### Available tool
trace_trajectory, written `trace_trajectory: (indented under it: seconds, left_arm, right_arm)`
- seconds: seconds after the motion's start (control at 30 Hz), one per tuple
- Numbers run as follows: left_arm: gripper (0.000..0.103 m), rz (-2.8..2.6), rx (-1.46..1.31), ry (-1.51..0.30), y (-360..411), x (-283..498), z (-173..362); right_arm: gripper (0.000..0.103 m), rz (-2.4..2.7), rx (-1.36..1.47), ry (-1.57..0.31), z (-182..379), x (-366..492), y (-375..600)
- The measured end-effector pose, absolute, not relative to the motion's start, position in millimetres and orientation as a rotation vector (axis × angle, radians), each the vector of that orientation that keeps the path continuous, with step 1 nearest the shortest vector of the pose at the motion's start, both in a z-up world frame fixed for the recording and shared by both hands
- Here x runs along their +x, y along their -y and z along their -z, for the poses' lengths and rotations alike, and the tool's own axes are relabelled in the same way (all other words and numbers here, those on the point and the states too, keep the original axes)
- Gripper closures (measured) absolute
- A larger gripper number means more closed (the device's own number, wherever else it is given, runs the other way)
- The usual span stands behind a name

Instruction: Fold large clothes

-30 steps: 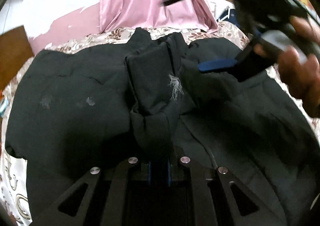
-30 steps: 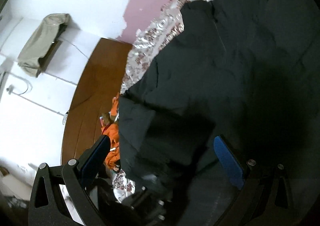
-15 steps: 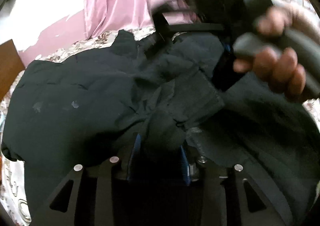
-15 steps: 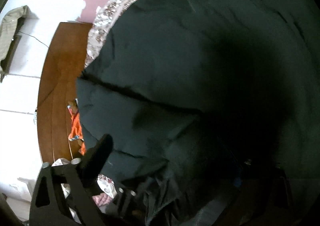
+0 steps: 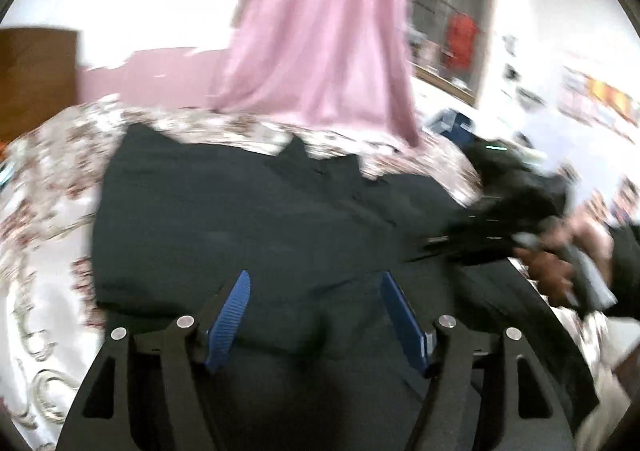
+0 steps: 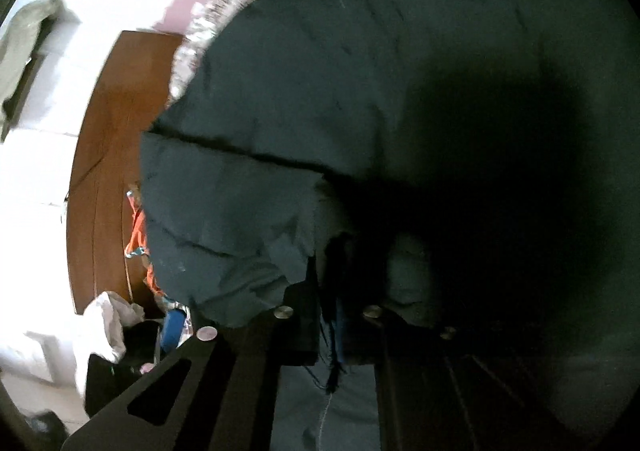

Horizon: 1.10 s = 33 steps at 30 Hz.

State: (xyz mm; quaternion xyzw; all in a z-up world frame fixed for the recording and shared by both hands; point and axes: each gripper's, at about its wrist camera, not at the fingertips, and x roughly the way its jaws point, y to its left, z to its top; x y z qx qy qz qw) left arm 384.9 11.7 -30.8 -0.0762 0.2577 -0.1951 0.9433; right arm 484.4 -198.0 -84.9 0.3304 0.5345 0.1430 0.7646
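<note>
Two fisheye views, each from a camera on a hand-held gripper, looking forward along its fingers. The left wrist view sits a little above a dark jacket (image 5: 260, 219) spread on a bed with a floral cover (image 5: 44, 187), facing across it toward a pink curtain (image 5: 328, 35) and white wall; the left gripper (image 5: 316, 295) frames the bottom edge, and the other hand (image 5: 560, 263) shows at far right. The right wrist view is much closer and tilted steeply down, the same jacket (image 6: 320, 99) filling most of it, with a wooden board (image 6: 108, 139) and wall at left. Both views share the jacket and the floral cover.
</note>
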Motion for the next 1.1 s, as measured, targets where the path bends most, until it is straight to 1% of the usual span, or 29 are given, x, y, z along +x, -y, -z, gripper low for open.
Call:
trace_trajectory:
  seconds: [0.17, 0.3, 0.37, 0.43, 0.5, 0.67, 0.7, 0.77, 0.8, 0.83, 0.87, 1.03, 1.1]
  left_arm:
    - [0.037, 0.297, -0.317, -0.524, -45.3, 414.5, 33.4]
    - [0.037, 0.241, -0.334, -0.511, -55.4, 428.9, 35.3]
    - [0.037, 0.226, -0.34, -0.525, -59.0, 428.3, 40.2]
    - [0.037, 0.223, -0.346, -0.547, -60.0, 433.4, 46.3]
    - [0.037, 0.213, -0.34, -0.567, -59.9, 438.9, 50.8]
    - [0.037, 0.234, -0.328, -0.611, -59.6, 444.8, 49.0]
    - [0.037, 0.245, -0.329, -0.624, -59.1, 450.1, 45.8]
    - [0.037, 0.265, -0.315, -0.646, -53.3, 465.0, 36.2]
    - [0.037, 0.267, -0.299, -0.66, -47.6, 473.0, 31.0]
    - [0.037, 0.269, -0.276, -0.682, -39.9, 485.4, 24.4]
    - [0.037, 0.273, -0.252, -0.704, -32.5, 497.2, 20.2]
    - [0.037, 0.319, -0.121, -0.795, 16.4, 547.6, 15.8]
    - [0.037, 0.33, -0.06, -0.861, 34.1, 560.1, 26.1]
  right_arm:
    - [0.098, -0.25, 0.615, -0.96, 27.9, 483.9, 229.3]
    - [0.098, -0.147, 0.578, -0.816, -10.6, 479.8, 266.7]
    - [0.098, -0.083, 0.544, -0.776, -21.3, 479.5, 284.2]
    - [0.098, -0.026, 0.529, -0.75, -27.0, 481.7, 304.5]
    - [0.098, 0.015, 0.526, -0.751, -20.9, 482.9, 329.6]
    - [0.097, 0.125, 0.455, -0.821, 9.4, 488.1, 349.5]
    - [0.095, 0.153, 0.41, -0.831, 13.8, 492.7, 349.9]
    - [0.086, 0.211, 0.321, -0.834, 17.6, 497.5, 345.7]
    - [0.073, 0.23, 0.281, -0.822, 15.5, 495.4, 343.9]
    - [0.057, 0.231, 0.244, -0.794, 11.5, 495.0, 340.2]
    - [0.046, 0.218, 0.216, -0.767, 6.6, 495.2, 336.0]
    - [0.042, 0.143, 0.112, -0.709, -9.8, 499.8, 318.9]
    - [0.042, -0.01, 0.117, -0.744, -1.8, 505.4, 310.4]
